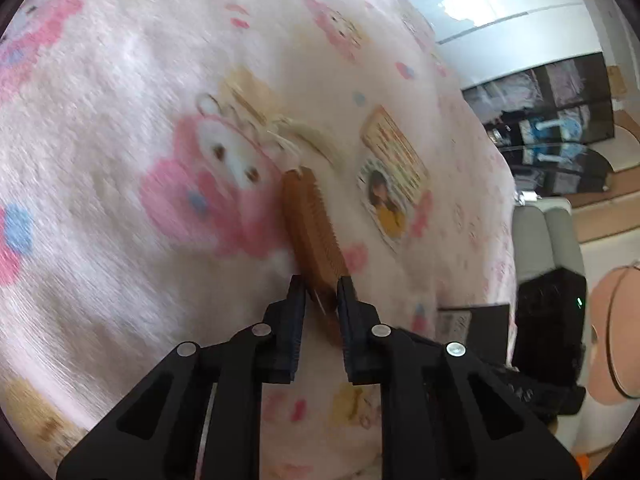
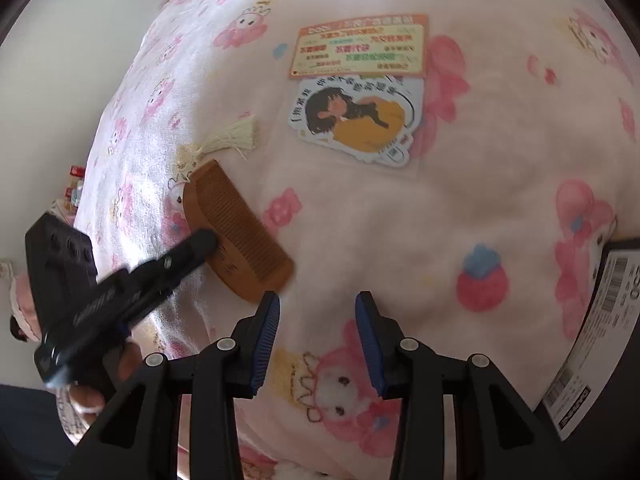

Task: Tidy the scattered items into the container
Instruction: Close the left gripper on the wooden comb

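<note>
Two left fingers point(image 1: 297, 304) pinching comb point(image 1: 310, 216), right gripper point(image 2: 316, 304) spread

The orange card point(image 2: 359, 46) and the girl sticker point(image 2: 354, 120) below it carry printed Chinese characters, upside down and too small to make out. The box point(image 2: 596, 332) at the blanket's point(image 2: 400, 220) right edge shows barcodes and blurred print.

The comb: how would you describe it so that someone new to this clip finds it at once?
Start from the pink cartoon-print blanket that fills both views. To the left of the two printed cards lies the wooden comb, with the left claw shut on one end. It is the only brown toothed thing there, with a cream tassel at its far end.
</note>
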`<state>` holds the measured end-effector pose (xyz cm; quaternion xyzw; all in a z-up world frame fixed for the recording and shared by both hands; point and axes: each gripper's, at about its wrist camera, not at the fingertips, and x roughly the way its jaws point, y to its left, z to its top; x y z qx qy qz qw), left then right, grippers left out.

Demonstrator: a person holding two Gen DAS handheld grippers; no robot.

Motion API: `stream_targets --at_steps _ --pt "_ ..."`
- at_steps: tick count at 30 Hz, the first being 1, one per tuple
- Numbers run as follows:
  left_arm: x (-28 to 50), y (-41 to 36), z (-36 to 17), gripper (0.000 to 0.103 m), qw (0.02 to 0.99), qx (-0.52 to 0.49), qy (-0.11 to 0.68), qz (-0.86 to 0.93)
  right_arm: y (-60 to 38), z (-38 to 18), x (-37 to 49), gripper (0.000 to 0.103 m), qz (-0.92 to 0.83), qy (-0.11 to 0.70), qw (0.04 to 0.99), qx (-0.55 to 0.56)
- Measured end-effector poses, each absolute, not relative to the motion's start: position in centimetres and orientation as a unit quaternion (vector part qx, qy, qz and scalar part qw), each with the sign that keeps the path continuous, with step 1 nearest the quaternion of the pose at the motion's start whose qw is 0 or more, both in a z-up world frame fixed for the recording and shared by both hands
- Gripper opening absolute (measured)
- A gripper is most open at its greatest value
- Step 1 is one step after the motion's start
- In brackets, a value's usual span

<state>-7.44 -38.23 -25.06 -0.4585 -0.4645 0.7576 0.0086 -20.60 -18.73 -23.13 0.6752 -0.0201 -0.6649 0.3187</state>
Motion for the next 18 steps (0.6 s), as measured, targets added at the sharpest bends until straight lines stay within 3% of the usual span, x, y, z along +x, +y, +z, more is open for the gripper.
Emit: stream_targets --at_steps 3,5,7,14,18 --pt "-7.0 -35.7 -24.5 0.018 0.039 -0.489 -0.429 0.759 -17.8 -23.0 -20.4 0.035 -0.669 -0.036 0.306 0.676" --pt "-6.7 -35.2 -24.1 0.029 0.030 -0.499 -0.406 0.765 -17.5 -22.8 -20.4 0.035 -0.672 -0.038 0.304 0.674" --pt "-6.6 -35.8 -23.7 0.034 -0.002 -0.495 -0.390 0.776 -17.5 -23.2 -20.4 0.035 -0.670 -0.037 0.300 0.678" --pt "-8.5 -38.7 -23.1 0.037 -0.097 -0.455 -0.327 0.823 -17.6 -25.5 -20.5 0.039 -0.659 -0.050 0.280 0.697" --pt "-9.4 -39.6 -24.7 0.034 -0.062 -0.454 -0.364 0.811 -17.5 -25.4 -20.6 0.039 -0.657 -0.054 0.285 0.696"
